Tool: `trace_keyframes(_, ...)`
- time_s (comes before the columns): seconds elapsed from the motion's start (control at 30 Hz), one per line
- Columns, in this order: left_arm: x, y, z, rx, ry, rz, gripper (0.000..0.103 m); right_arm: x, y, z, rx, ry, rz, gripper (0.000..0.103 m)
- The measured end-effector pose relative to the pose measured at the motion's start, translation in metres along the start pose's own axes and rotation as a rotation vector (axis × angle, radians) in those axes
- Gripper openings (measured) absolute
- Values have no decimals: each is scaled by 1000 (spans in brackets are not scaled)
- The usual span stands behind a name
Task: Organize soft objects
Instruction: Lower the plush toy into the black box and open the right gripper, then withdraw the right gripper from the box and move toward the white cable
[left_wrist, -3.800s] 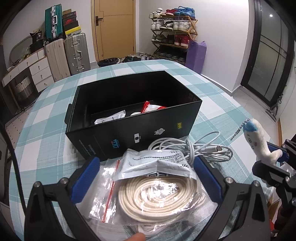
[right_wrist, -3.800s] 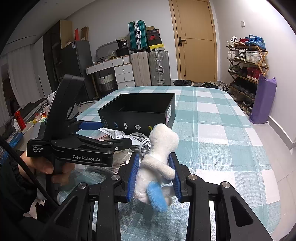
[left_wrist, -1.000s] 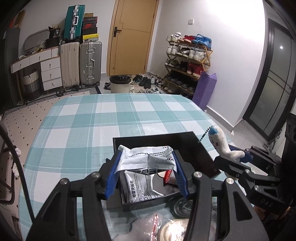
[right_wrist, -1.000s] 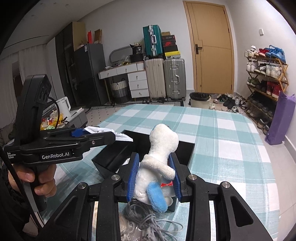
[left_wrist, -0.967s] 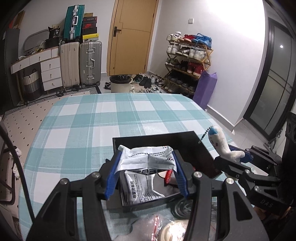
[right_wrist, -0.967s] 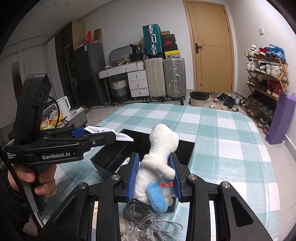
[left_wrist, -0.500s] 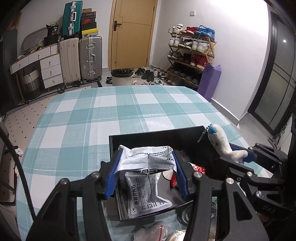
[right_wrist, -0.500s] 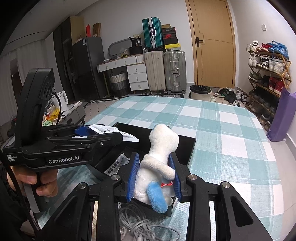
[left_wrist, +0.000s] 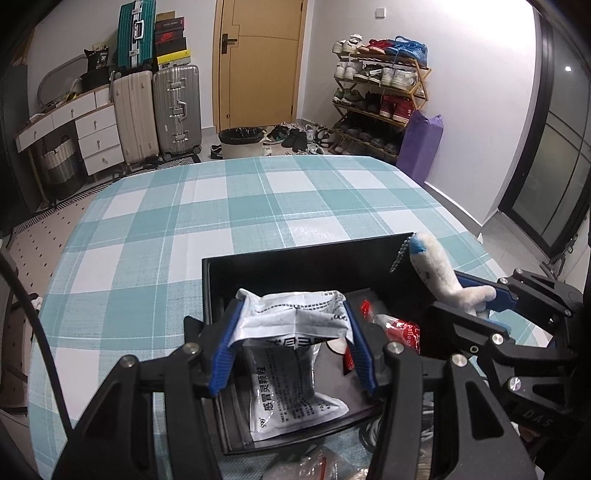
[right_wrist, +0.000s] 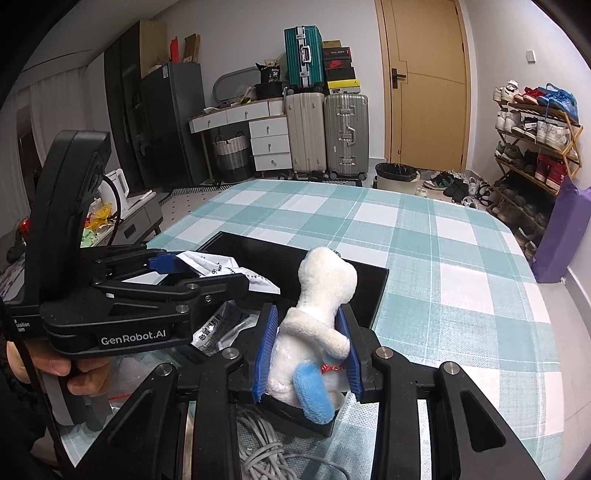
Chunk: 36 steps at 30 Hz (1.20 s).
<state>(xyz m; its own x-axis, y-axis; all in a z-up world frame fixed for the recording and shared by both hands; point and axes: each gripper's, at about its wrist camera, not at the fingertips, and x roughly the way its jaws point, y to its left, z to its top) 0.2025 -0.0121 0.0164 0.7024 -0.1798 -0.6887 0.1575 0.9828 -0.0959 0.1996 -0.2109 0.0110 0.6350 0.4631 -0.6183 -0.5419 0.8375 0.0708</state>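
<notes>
- The left gripper (left_wrist: 293, 332) is clamping a crumpled white sachet (left_wrist: 291, 317) between its blue-padded fingers (left_wrist: 225, 350), holding it just above the open black box (left_wrist: 295, 266).
- The right gripper (right_wrist: 308, 354) is squeezing a white plush toy (right_wrist: 317, 314) with a blue foot; its fingers (right_wrist: 266, 350) are pressing into the toy's body from both sides.
- In the left wrist view, the plush toy (left_wrist: 439, 273) is sticking up over the right part of the box, with a small ball chain dangling from its blue-tipped head.
- The black box is sitting on the table (left_wrist: 184, 206), which is wearing a teal and white checked cloth.
- Inside the box, another white sachet with dark print (left_wrist: 288, 391) is lying on the floor of the box, and a red and white packet (left_wrist: 399, 328) is lying to its right.
- A coil of grey-white cable (right_wrist: 266, 443) is lying on the table just in front of the box's near wall, seen in the right wrist view.
- A clear bag with a red strip (left_wrist: 317, 461) is lying on the table at the bottom edge of the left wrist view, near the box.
- A person's hand (right_wrist: 74, 373) is wrapping around the handle of the left gripper at the left of the right wrist view.
- Beyond the table, suitcases (left_wrist: 159, 110) are standing against the far wall beside a wooden door (left_wrist: 258, 62), and a shoe rack (left_wrist: 376, 96) is standing to the right.
</notes>
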Motion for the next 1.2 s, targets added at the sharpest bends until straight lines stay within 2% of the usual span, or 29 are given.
trace_keyframes(0.47, 2, -6, -5, 30, 8, -3, 54, 2, 4, 1, -29, 18, -18, 34)
trace_keyframes(0.67, 3, -8, -4, 42, 9, 1, 57, 5, 4, 1, -36, 19, -20, 34)
trace_keyframes(0.7, 3, -9, -4, 43, 10, 3, 60, 6, 3, 1, -36, 18, -20, 34)
trace_keyframes(0.77, 3, -10, -4, 44, 8, 6, 65, 5, 4, 1, -41, 16, -27, 41)
trace_keyframes(0.8, 2, -11, -4, 45, 4, 9, 68, 2, 4, 1, -44, 5, -24, 49)
trace_keyframes(0.87, -1, -13, -4, 51, -4, 18, 73, -4, 4, 1, -43, -14, -29, 55)
trace_keyframes(1.0, -13, -14, -3, 43, -34, 3, 83, -19, 0, -1, -32, -30, -51, 75)
trace_keyframes(1.03, -16, -14, -3, 41, -41, 3, 90, -25, -2, -2, -22, -37, -56, 82)
trace_keyframes(1.13, -28, -14, -3, 26, -59, -5, 103, -40, -7, -6, 4, -54, -64, 93)
trace_keyframes(1.2, -34, -16, -4, 20, -66, -10, 103, -50, -9, -10, 25, -55, -59, 100)
